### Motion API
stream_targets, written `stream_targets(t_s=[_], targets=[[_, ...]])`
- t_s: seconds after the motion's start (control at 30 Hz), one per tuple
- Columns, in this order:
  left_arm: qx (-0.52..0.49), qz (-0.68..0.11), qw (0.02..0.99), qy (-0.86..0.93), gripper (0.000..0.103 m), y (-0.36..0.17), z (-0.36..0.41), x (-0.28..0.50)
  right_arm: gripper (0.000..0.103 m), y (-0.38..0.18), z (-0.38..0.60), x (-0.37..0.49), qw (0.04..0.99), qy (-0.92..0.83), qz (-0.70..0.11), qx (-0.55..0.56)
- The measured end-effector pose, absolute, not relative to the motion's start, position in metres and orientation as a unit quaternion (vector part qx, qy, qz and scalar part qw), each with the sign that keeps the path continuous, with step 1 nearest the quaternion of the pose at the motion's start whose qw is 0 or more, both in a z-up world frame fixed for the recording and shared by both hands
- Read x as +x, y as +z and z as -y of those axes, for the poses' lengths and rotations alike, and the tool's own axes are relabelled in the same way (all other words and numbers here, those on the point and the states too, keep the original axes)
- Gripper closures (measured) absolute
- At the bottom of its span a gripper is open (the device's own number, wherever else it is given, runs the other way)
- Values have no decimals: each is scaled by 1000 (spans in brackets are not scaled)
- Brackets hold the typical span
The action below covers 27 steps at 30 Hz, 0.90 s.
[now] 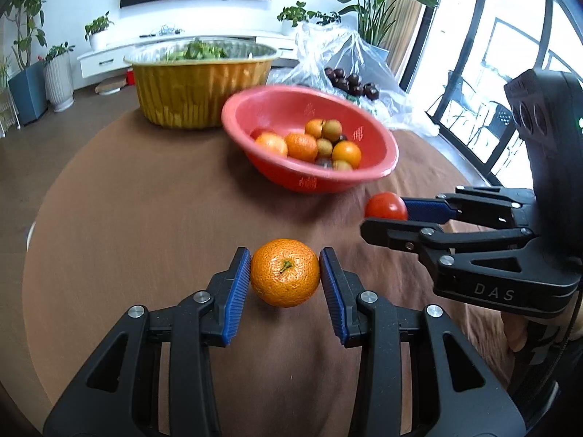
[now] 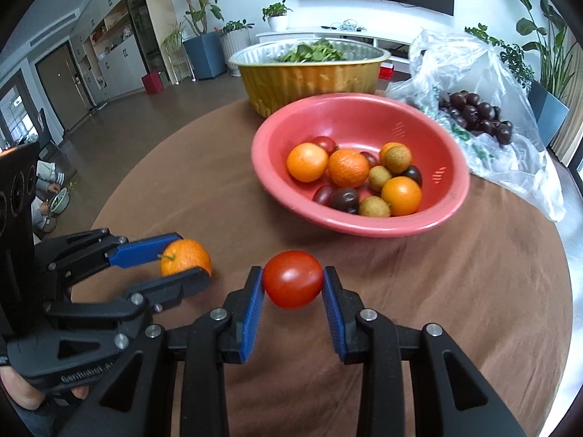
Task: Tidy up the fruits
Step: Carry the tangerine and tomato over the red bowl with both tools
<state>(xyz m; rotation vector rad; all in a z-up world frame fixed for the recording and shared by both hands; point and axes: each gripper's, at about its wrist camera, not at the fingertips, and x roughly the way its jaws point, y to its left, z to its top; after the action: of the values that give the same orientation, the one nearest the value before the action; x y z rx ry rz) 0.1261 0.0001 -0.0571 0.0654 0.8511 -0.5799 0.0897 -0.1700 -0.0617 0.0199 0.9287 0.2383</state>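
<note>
My left gripper (image 1: 285, 255) is shut on an orange mandarin (image 1: 285, 273), its blue pads pressing both sides, low over the brown tablecloth (image 1: 145, 218). To its right, my right gripper (image 1: 386, 215) is shut on a red tomato (image 1: 386, 205). The right wrist view shows that tomato (image 2: 292, 279) pinched between the right gripper's (image 2: 292, 273) pads, with the left gripper (image 2: 191, 255) and its mandarin (image 2: 186, 255) at lower left. Beyond both stands a red bowl (image 2: 262, 160) with several oranges, brown longan-like fruits, dark plums and a tomato inside.
A gold foil pan (image 2: 309, 80) with greens stands behind the red bowl (image 1: 386, 145). A clear plastic bag (image 2: 510, 73) with several dark fruits (image 2: 477, 116) lies at the back right. The round table's edge curves near on both sides. A hand (image 2: 22, 397) grips the left tool.
</note>
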Motion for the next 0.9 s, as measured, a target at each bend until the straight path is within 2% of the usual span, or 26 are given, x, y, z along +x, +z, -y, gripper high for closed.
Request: stream_targets(t_s=[0.53,0.9], targets=[[58,-363,890,-268,66,-2,50,215,68,-6,248,139,915,55,-399,13],[71,-391,875,-276,66,-37,93,267,68,-27,235,185,904,75,-420,-2]])
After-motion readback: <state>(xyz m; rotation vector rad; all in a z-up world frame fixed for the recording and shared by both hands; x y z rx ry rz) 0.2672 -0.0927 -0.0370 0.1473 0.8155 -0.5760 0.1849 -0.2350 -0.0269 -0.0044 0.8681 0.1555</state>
